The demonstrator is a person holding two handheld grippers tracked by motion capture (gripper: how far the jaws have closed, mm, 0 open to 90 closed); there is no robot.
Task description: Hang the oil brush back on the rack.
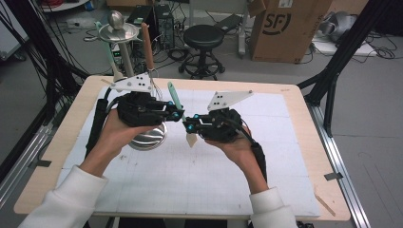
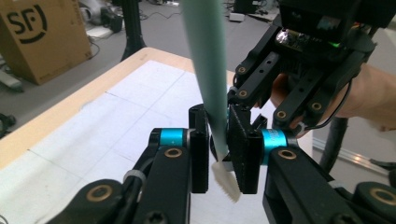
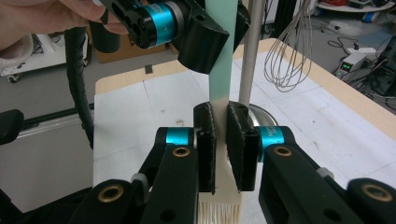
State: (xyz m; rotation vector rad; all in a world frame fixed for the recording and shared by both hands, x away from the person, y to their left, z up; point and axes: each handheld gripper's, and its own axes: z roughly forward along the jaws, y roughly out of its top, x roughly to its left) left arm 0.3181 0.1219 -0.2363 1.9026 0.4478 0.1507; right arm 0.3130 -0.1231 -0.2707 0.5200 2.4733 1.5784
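Both grippers pinched one basting brush above the table; the left gripper clamped its smooth mint-green handle. The right gripper squeezed the flat cream neck above pale bristles.

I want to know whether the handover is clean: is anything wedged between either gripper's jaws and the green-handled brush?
Nothing visible. The left gripper has its jaws against the mint-green handle of the brush, and the right gripper clamps the cream head just above the bristles. The whisk and the utensil stand hang behind, apart from it.
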